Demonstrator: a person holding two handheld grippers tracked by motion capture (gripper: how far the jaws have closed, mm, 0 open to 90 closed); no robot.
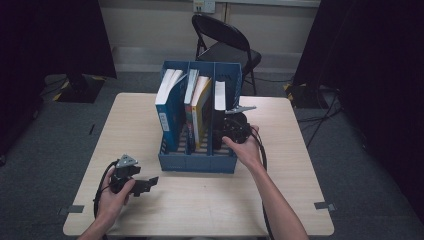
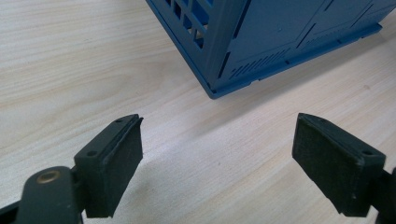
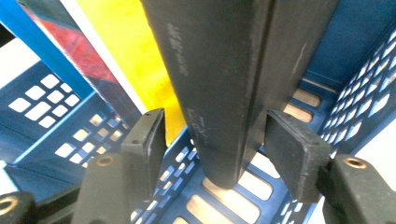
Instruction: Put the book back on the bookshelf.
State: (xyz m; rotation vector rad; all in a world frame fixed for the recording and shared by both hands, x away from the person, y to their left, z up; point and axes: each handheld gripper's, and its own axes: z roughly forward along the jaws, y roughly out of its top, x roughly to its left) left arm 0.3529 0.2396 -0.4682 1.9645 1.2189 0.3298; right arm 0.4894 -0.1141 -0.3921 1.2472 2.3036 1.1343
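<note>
My left gripper idled wide open and empty over the table, well apart from the books. My right gripper straddled the upright black book in the rack's right slot, jaws apart with small gaps either side, gripping nothing.

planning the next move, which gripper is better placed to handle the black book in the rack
Right. The right gripper already straddles the black book in the blue rack, jaws open around its spine. The left gripper hangs open over bare table.
</note>
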